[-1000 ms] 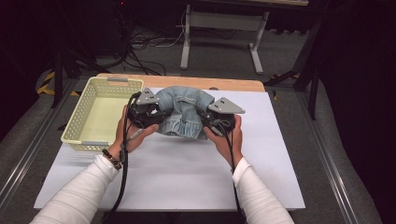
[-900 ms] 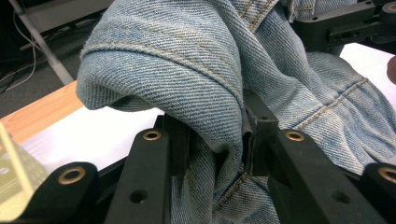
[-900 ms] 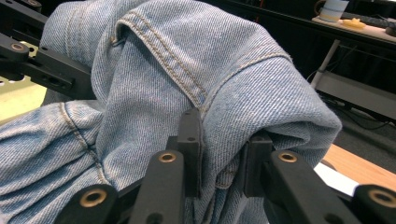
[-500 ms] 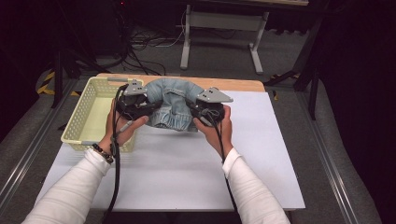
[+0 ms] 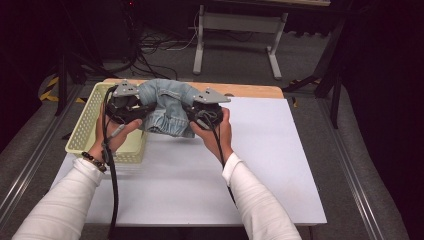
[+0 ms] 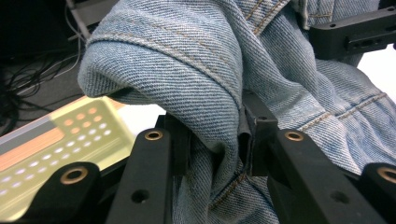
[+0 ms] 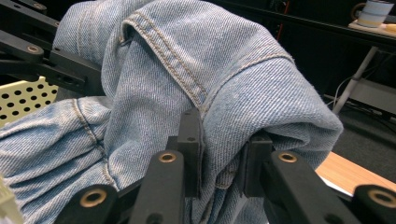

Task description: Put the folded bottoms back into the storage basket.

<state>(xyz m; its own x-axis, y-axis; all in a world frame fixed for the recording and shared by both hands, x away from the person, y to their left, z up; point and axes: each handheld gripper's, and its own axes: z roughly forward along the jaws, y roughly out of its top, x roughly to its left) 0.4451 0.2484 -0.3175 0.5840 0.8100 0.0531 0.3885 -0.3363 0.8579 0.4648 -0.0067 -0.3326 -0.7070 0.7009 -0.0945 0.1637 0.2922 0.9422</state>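
A: Where's the denim garment?

B: Bunched up, lifted off the white counter, hanging between both tools, its left part over the rim of the yellow basket.

A: Left tool?

B: Pinching a thick fold of denim; the left gripper view has cloth squeezed between both jaws.

A: Right tool?

B: Same, clamped on a seamed fold at the other end.

A: Hands?

B: Left hand sits over the basket, right hand over the counter.
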